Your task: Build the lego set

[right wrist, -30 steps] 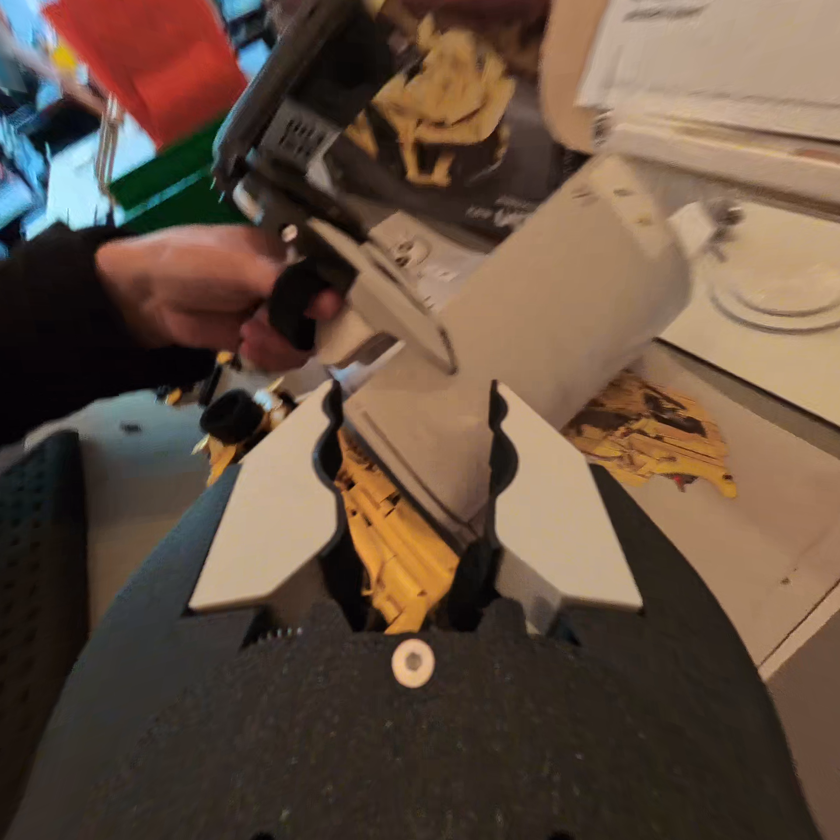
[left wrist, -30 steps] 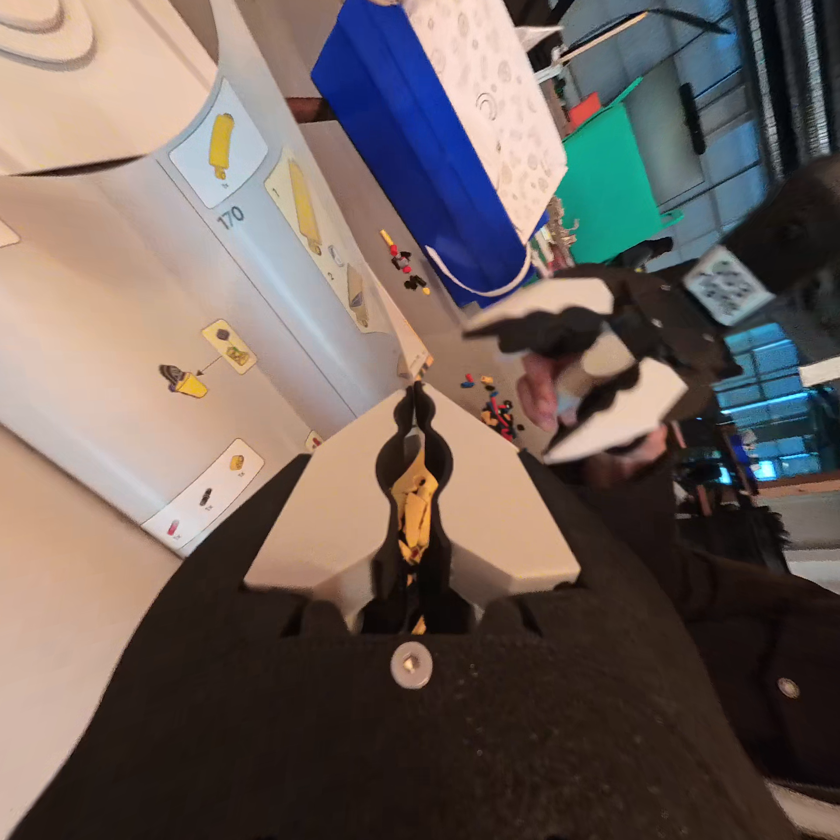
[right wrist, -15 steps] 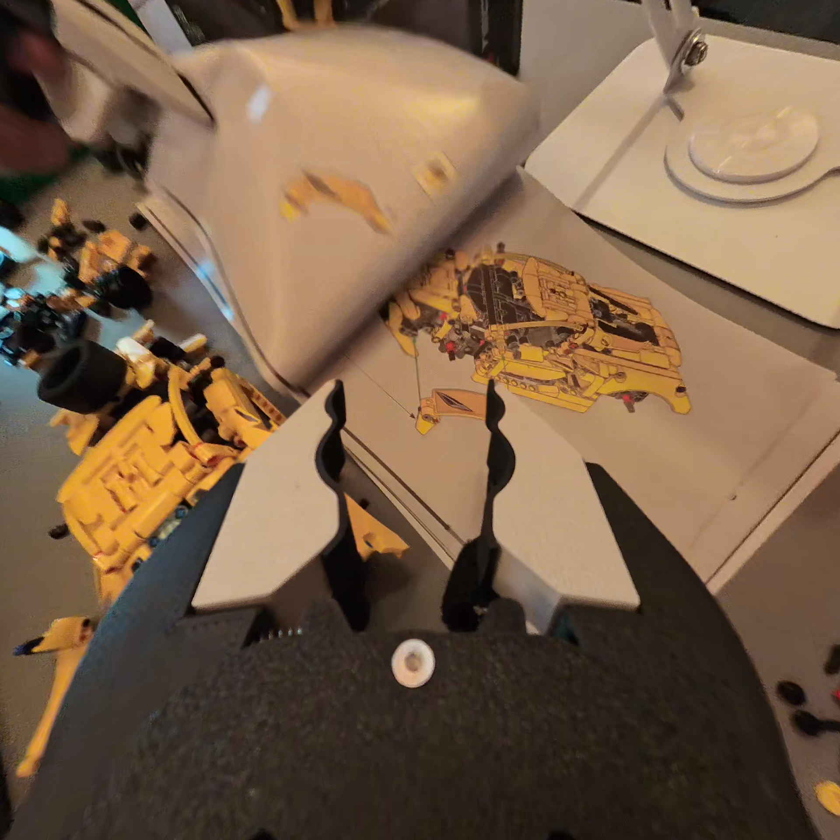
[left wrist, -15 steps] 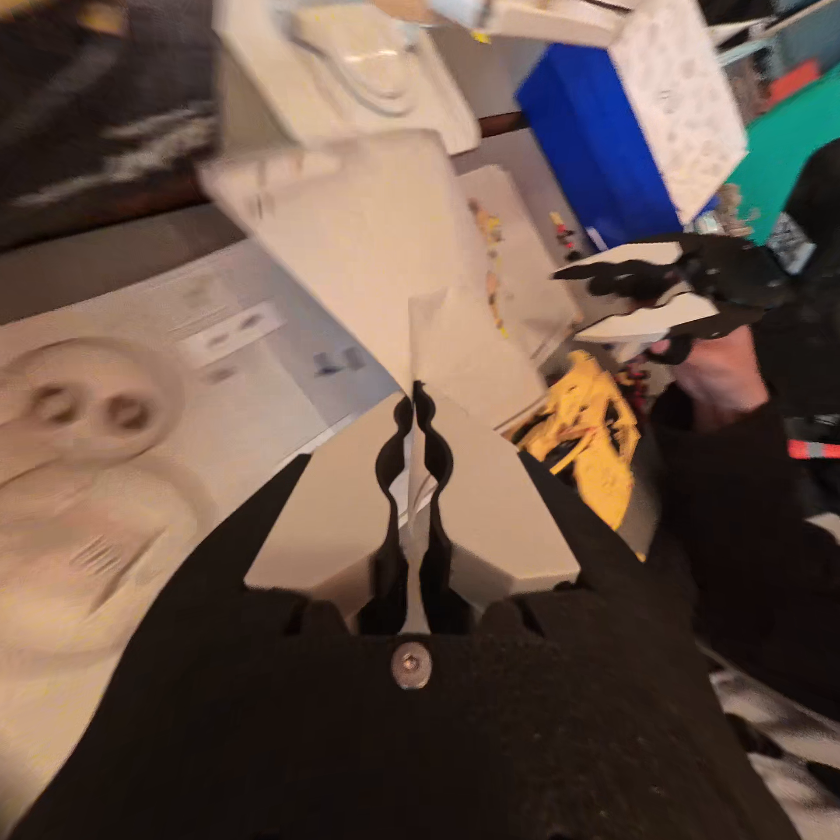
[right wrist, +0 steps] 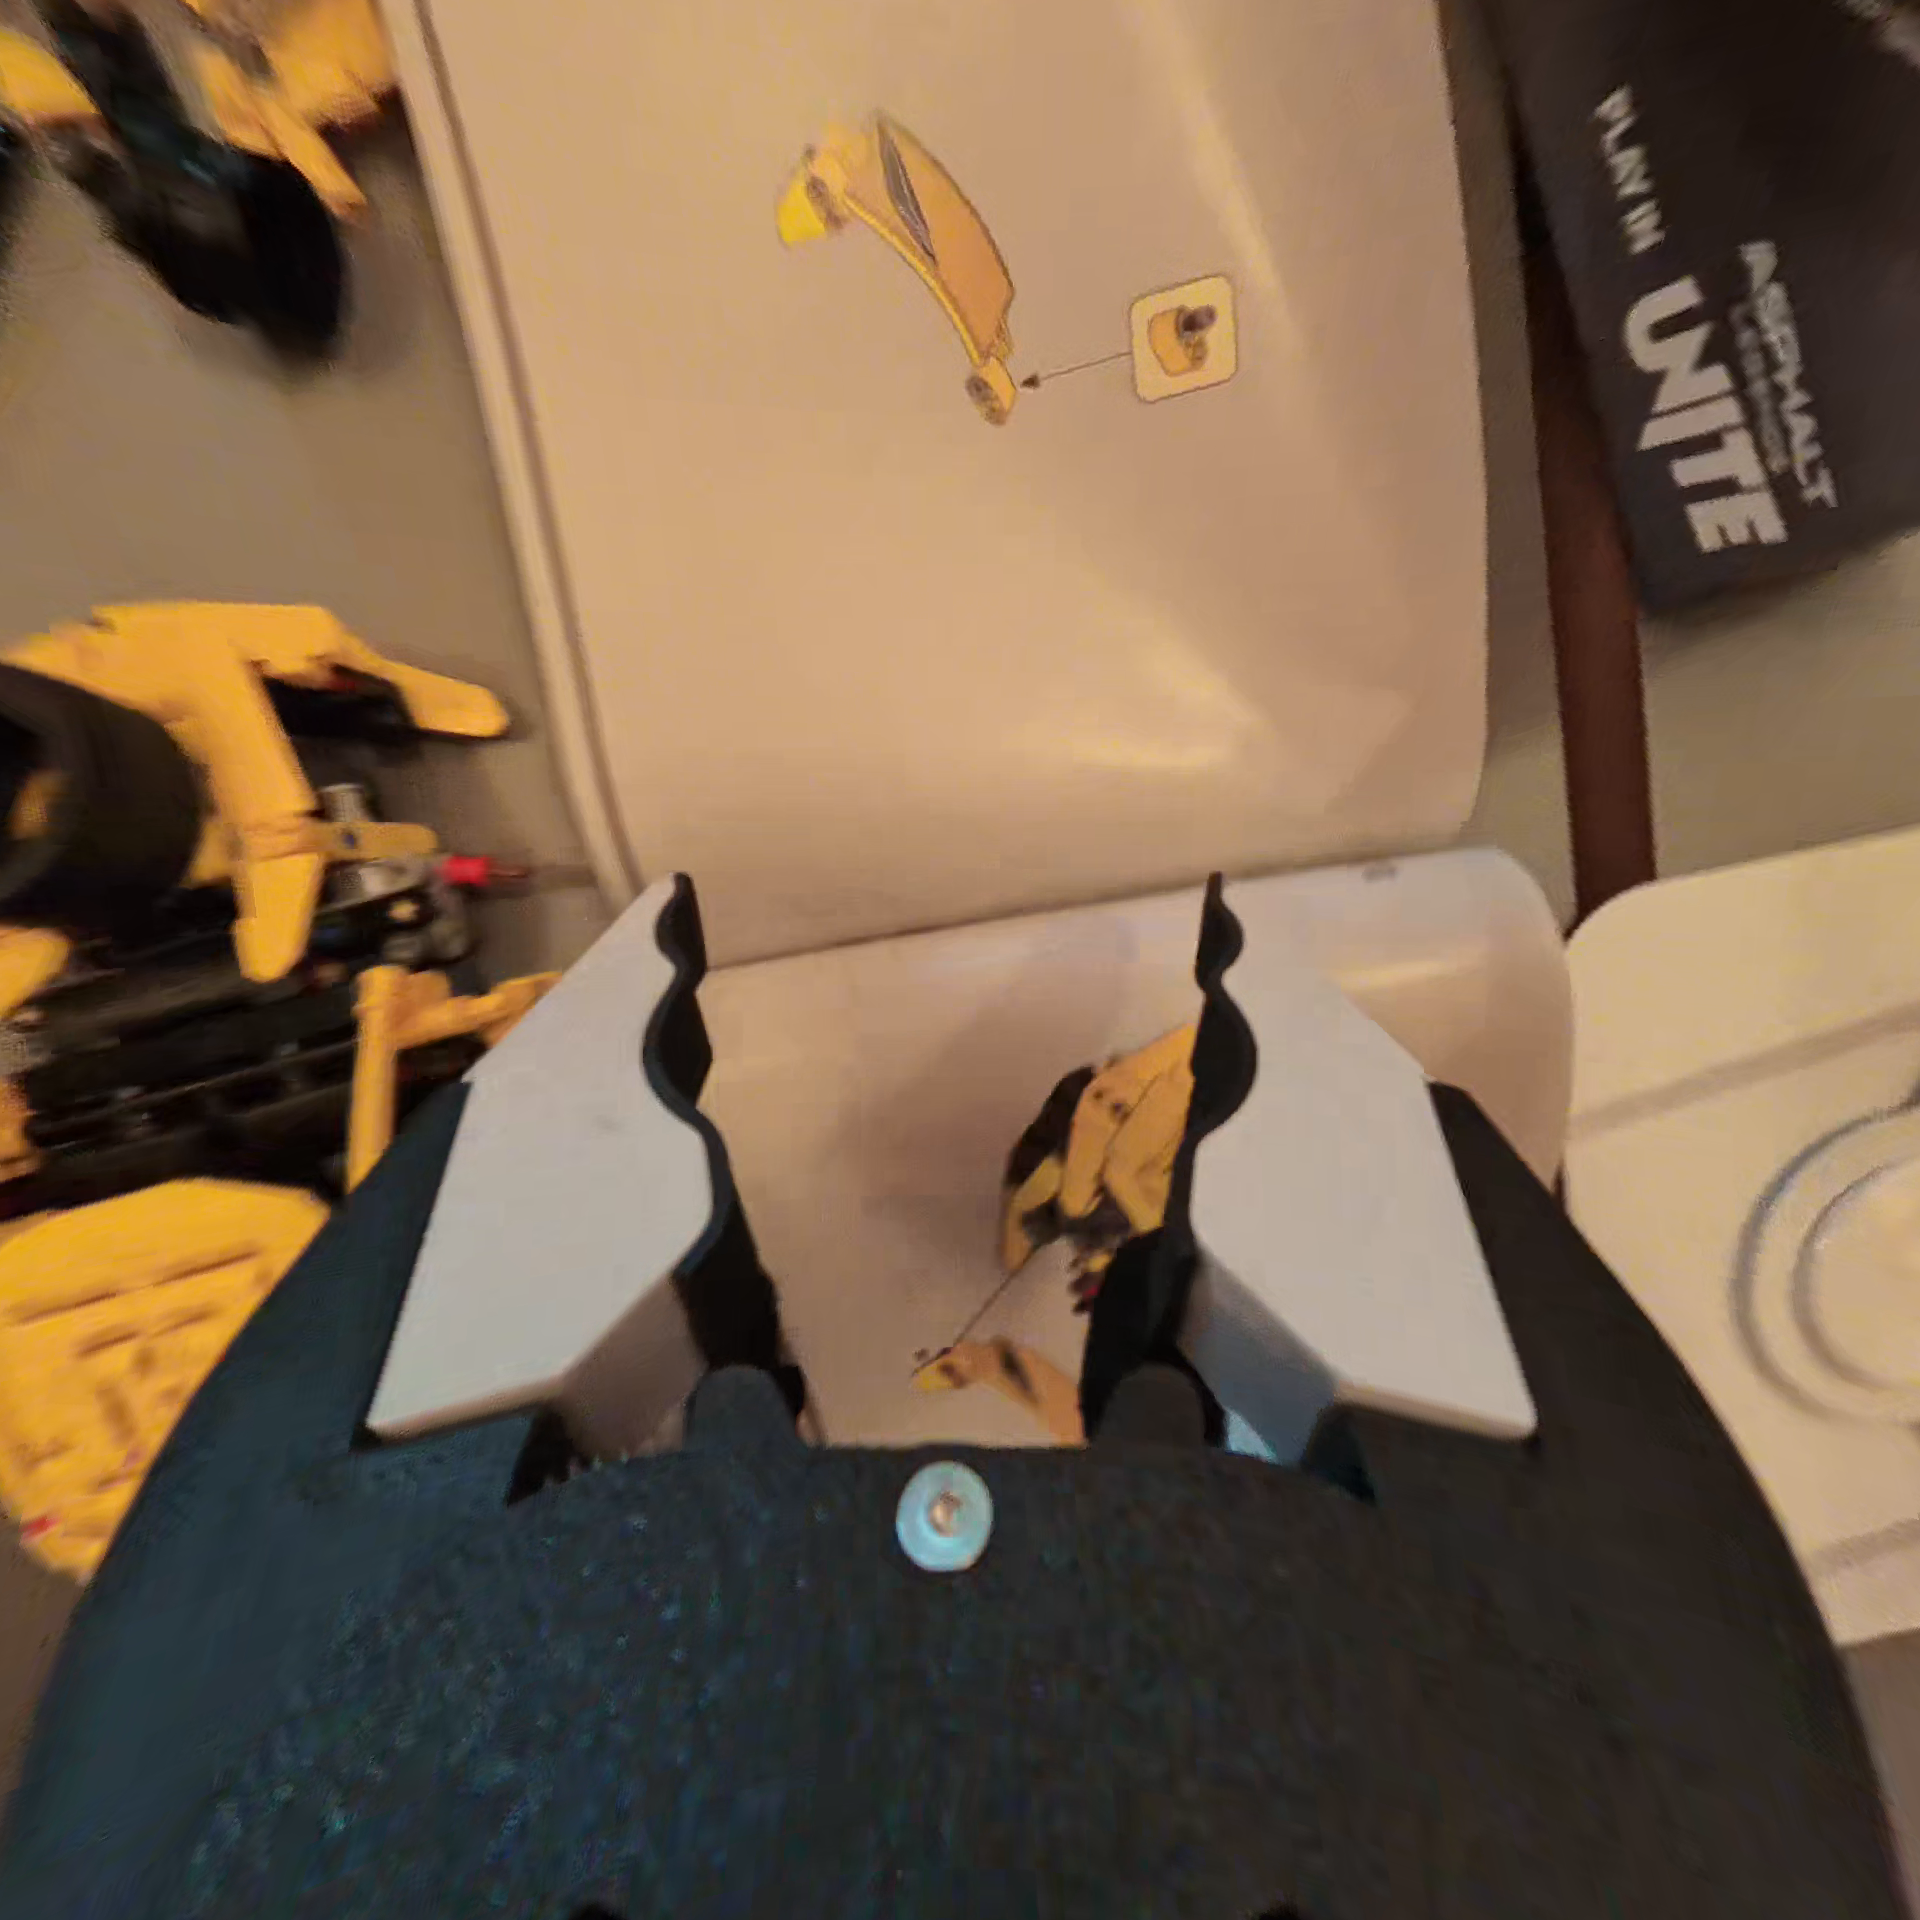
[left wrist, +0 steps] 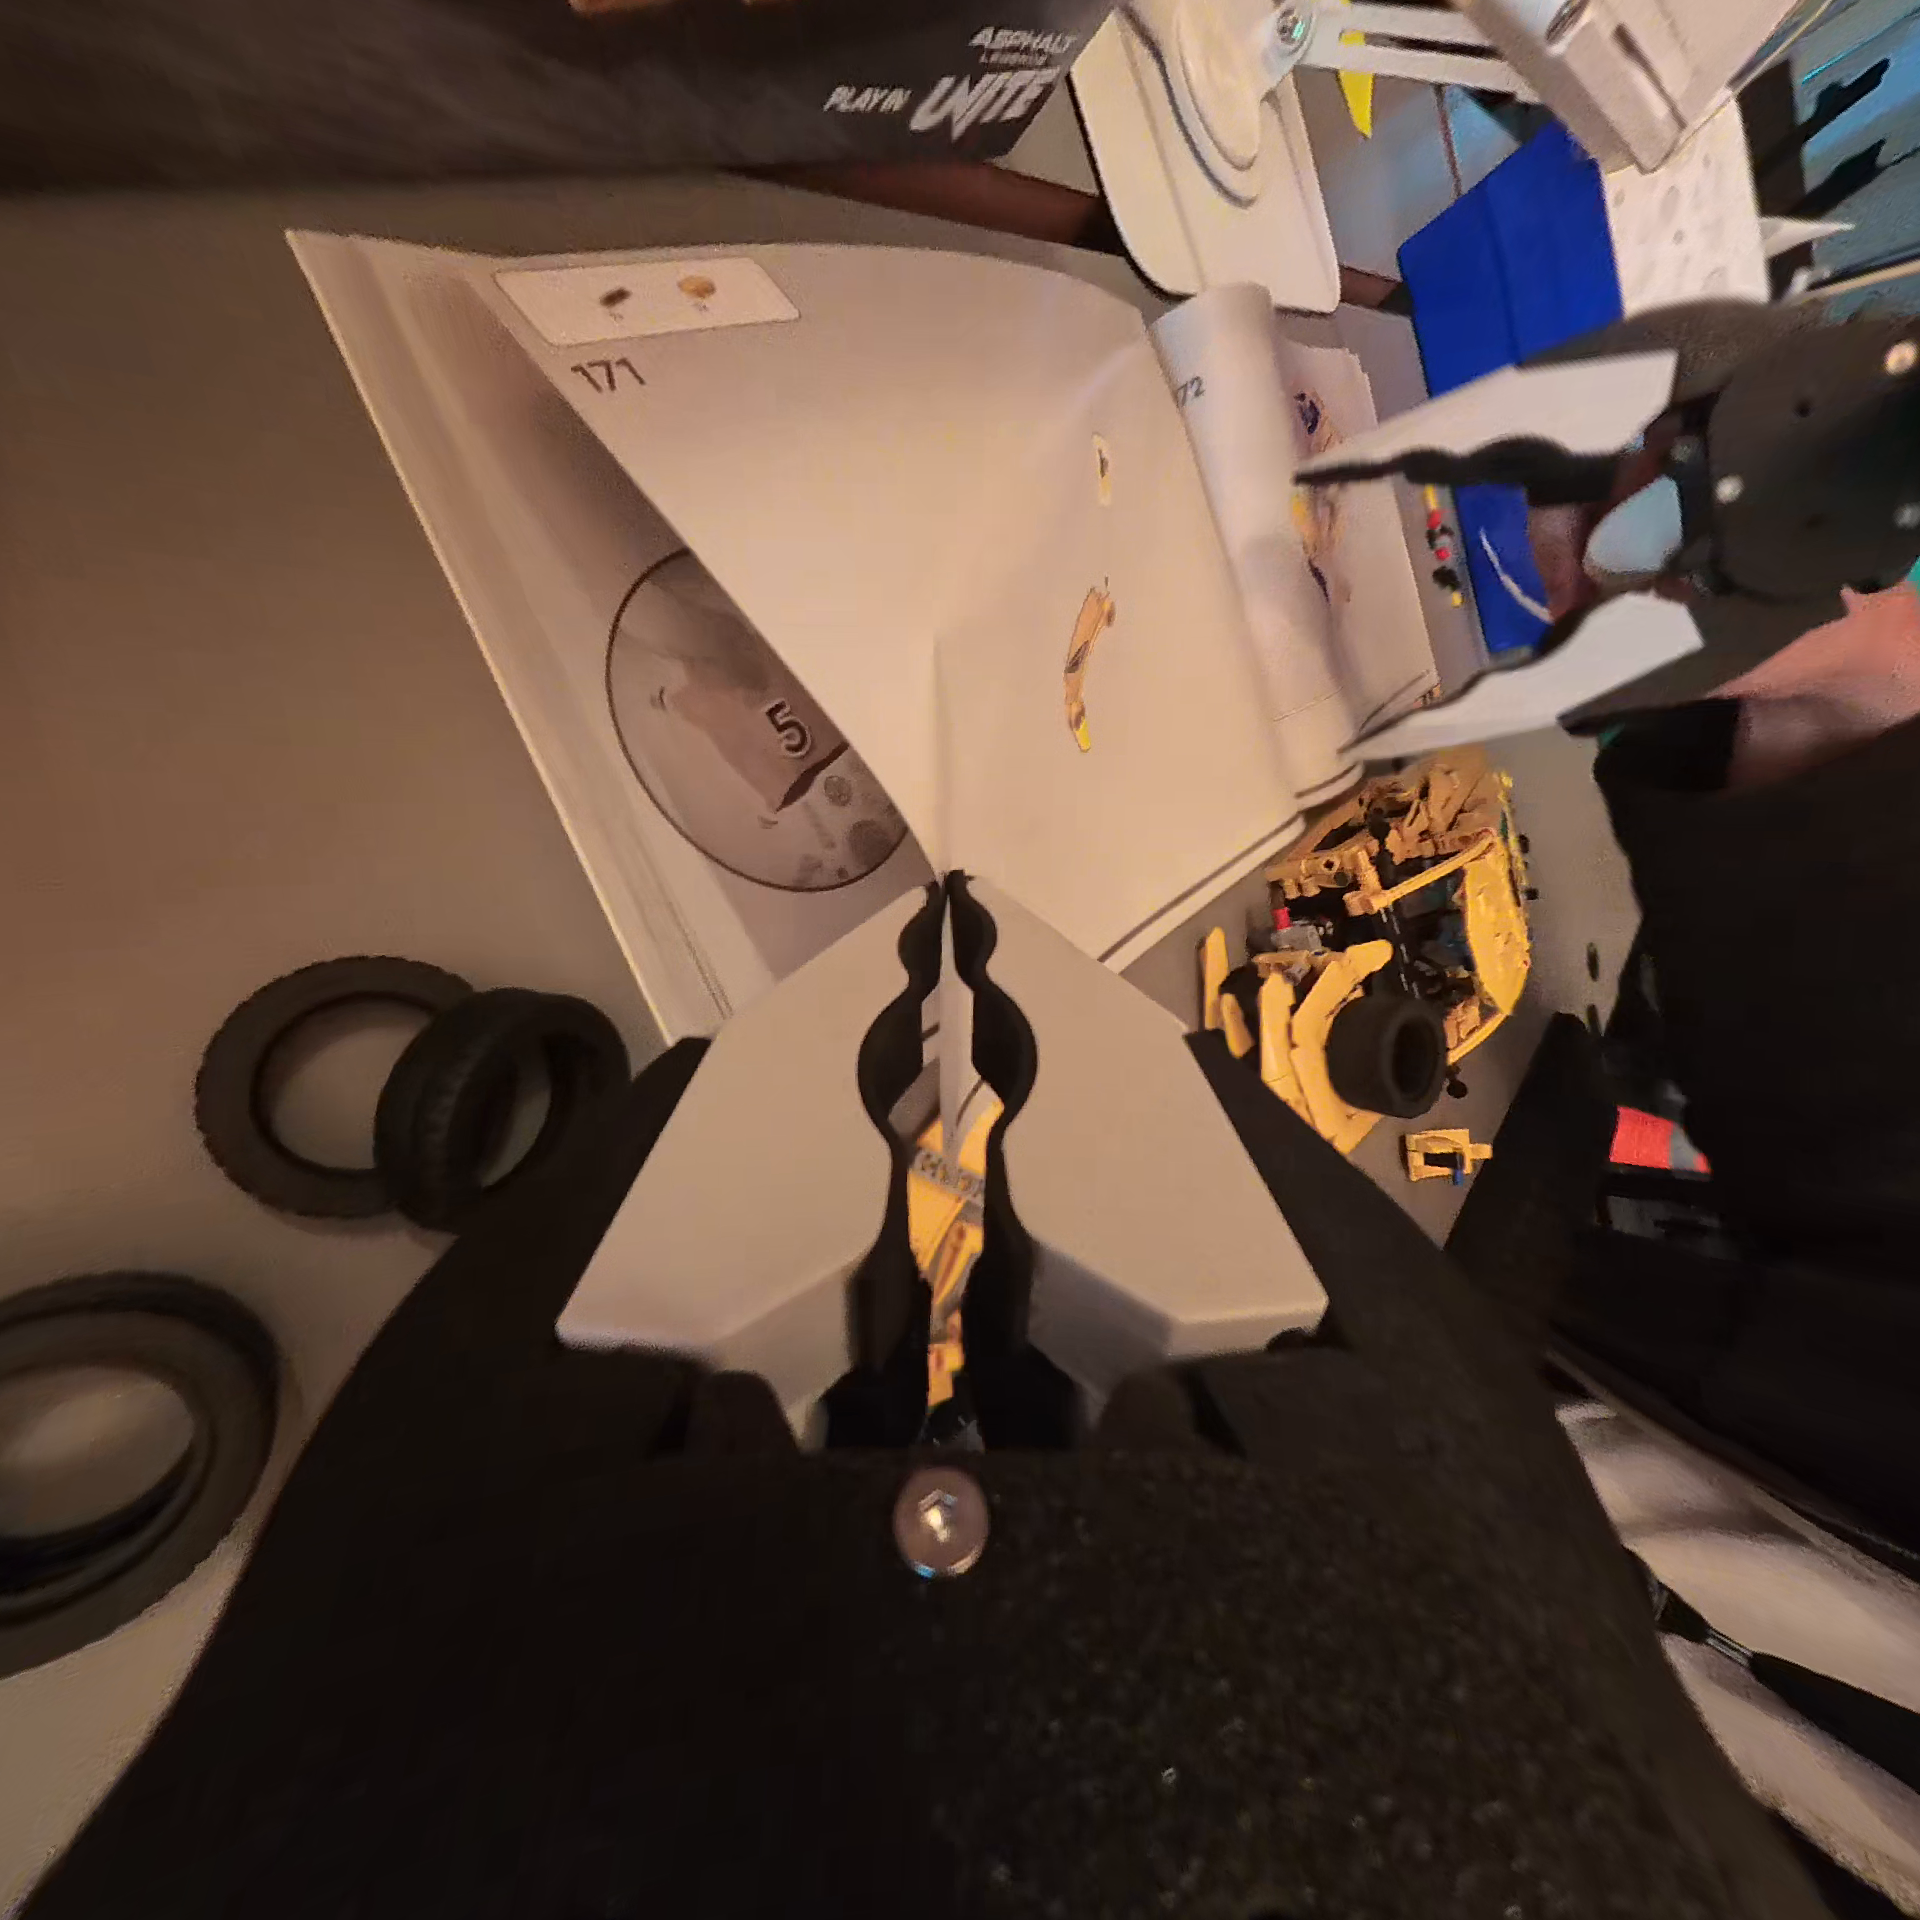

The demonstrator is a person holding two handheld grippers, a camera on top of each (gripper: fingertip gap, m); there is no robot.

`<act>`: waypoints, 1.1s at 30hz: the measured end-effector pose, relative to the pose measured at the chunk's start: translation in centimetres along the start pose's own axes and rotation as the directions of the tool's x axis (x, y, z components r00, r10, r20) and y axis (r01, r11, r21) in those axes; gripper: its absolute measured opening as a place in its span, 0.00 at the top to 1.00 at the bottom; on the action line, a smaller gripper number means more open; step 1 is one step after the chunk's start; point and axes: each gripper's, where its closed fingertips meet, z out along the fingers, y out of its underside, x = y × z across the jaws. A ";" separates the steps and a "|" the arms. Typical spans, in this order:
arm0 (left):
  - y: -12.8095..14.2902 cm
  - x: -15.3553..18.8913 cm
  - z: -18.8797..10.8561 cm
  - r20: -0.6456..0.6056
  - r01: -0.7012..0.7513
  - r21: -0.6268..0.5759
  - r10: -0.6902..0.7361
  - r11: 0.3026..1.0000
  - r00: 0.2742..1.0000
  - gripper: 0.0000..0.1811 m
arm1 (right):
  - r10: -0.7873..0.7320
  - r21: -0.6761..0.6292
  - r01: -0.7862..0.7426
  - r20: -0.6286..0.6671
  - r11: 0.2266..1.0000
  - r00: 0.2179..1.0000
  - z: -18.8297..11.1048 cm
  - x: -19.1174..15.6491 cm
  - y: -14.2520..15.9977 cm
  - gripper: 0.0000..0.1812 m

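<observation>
The open instruction booklet (left wrist: 831, 499) lies on the table. My left gripper (left wrist: 951, 883) is shut on the edge of one of its pages, which is folded over to the left. My right gripper (right wrist: 945, 883) is open and empty, hovering over the booklet's page (right wrist: 935, 623). It also shows in the left wrist view (left wrist: 1322, 608), beside a curled page at the booklet's right. The part-built yellow lego car (left wrist: 1382, 977) with a black wheel sits next to the booklet. The car is also in the right wrist view (right wrist: 156, 935), left of my right gripper.
Two black tyres (left wrist: 322, 1091) lie left of my left gripper, another (left wrist: 104, 1455) at the left edge. A dark box (right wrist: 1714, 312) and a white stand base (right wrist: 1766, 1195) sit behind the booklet. A blue bag (left wrist: 1507, 270) stands farther off. A small yellow piece (left wrist: 1439, 1155) lies near the car. My hands' fingertips stand some 20 cm from each other.
My left gripper has swung the held page over to the left, so a new spread shows. My right gripper has opened wider and moved over the booklet.
</observation>
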 end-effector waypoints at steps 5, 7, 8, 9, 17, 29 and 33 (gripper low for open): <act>1.4 -2.3 -0.5 0.148 -0.017 -0.012 0.018 1.000 0.989 0.87 | -0.023 -0.129 0.034 0.089 0.991 0.996 4.0 0.8 -0.4 0.48; 0.1 -3.4 -2.8 0.334 -0.117 0.058 0.091 0.991 0.938 0.84 | -0.043 -0.153 0.055 0.081 0.987 0.996 4.6 0.7 -0.3 0.48; -1.2 -2.8 -3.9 0.397 -0.204 0.116 0.143 0.972 0.907 0.84 | -0.055 -0.169 0.066 0.067 0.983 0.996 4.9 0.7 -0.2 0.48; -2.5 -1.7 -4.5 0.434 -0.289 0.168 0.193 0.942 0.880 0.84 | -0.065 -0.185 0.074 0.054 0.980 0.996 5.1 0.7 -0.1 0.48; -2.0 2.7 8.3 0.169 -0.428 -0.021 0.425 0.903 0.889 0.94 | -0.058 -0.219 0.069 0.056 0.973 0.997 5.2 0.7 0.0 0.48; -1.5 -5.8 4.2 0.391 -0.353 -0.044 0.342 0.934 0.855 1.00 | -0.055 -0.117 0.061 0.054 0.991 0.997 5.1 0.7 -0.1 0.48; -1.3 -6.5 3.3 0.431 -0.345 -0.061 0.337 0.937 0.837 1.00 | -0.059 -0.117 0.065 0.052 0.991 0.997 5.1 0.7 -0.1 0.48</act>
